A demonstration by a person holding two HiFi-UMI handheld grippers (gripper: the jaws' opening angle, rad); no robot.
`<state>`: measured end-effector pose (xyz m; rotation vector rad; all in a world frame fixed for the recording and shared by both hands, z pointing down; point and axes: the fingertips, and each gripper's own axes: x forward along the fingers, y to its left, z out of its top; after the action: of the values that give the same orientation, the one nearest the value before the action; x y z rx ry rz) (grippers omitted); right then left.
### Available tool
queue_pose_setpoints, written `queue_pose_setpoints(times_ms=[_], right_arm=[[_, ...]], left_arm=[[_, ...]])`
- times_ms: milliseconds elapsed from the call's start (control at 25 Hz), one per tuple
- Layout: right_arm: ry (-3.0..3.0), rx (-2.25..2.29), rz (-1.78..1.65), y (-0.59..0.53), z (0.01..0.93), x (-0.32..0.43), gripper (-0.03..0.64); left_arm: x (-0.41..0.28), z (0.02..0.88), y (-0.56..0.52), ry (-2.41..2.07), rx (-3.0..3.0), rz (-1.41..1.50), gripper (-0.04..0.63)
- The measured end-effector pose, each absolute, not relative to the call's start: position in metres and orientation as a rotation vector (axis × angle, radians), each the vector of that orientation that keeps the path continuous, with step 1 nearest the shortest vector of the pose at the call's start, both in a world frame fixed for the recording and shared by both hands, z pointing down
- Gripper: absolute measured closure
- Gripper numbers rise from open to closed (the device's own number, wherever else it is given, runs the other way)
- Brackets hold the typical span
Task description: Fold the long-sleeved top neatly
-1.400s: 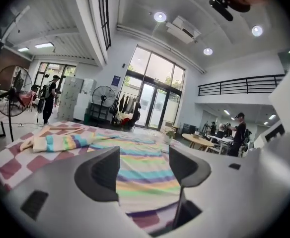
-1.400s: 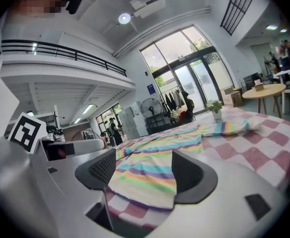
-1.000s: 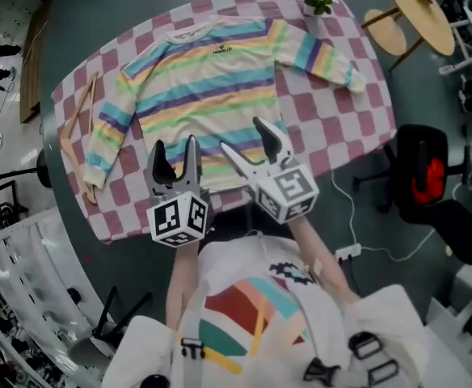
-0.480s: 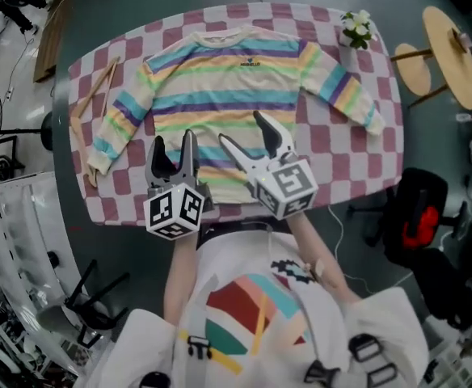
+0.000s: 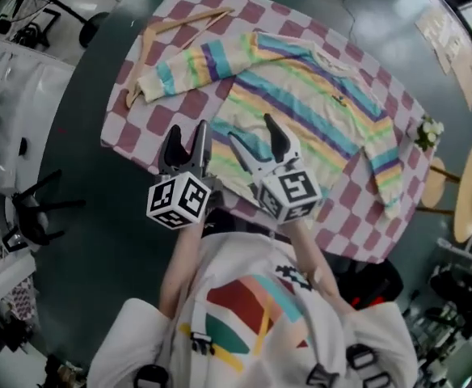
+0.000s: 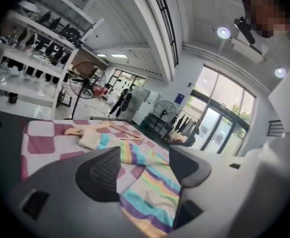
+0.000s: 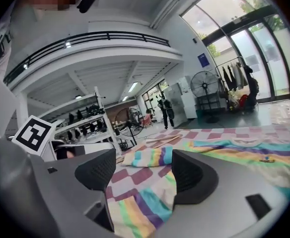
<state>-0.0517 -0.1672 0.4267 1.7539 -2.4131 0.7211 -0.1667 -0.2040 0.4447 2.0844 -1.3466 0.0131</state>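
Note:
A pastel rainbow-striped long-sleeved top lies flat, front up, on the checked tablecloth, sleeves spread to both sides. My left gripper hovers open over the hem's near left corner. My right gripper is open just above the hem's middle. Neither holds anything. In the left gripper view the striped hem shows between the jaws of the left gripper. The right gripper view shows the hem below the right gripper and a folded-over sleeve cuff beyond.
A wooden hanger lies on the cloth beyond the left sleeve. A small vase of white flowers stands at the table's far right. A round wooden side table and dark stands surround the table.
The head view has swung round, so the table now lies on a diagonal. Both grippers stay open above the hem, close to where they were.

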Motion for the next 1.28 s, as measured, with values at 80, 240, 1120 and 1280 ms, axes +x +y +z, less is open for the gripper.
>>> queue_pose_setpoints(times_ms=[80, 240, 1120, 1280], right_arm=[[-2.436, 1.685, 0.735, -0.170, 0.434, -0.070, 0.290], [-2.490, 1.536, 0.759, -0.172, 0.447, -0.110, 0.290], [-2.323, 1.343, 0.849, -0.171, 0.504, -0.154, 0.290], [-2.329, 1.342, 0.850, -0.172, 0.503, -0.157, 0.290]], left_arm=[[-0.194, 0.455, -0.202, -1.392, 1.981, -0.046, 0.304], [-0.238, 0.473, -0.204, -1.416, 1.753, -0.220, 0.304], [-0.281, 0.571, -0.327, -1.164, 1.312, -0.477, 0.304], [-0.278, 0.577, -0.333, -1.179, 1.299, -0.427, 0.308]])
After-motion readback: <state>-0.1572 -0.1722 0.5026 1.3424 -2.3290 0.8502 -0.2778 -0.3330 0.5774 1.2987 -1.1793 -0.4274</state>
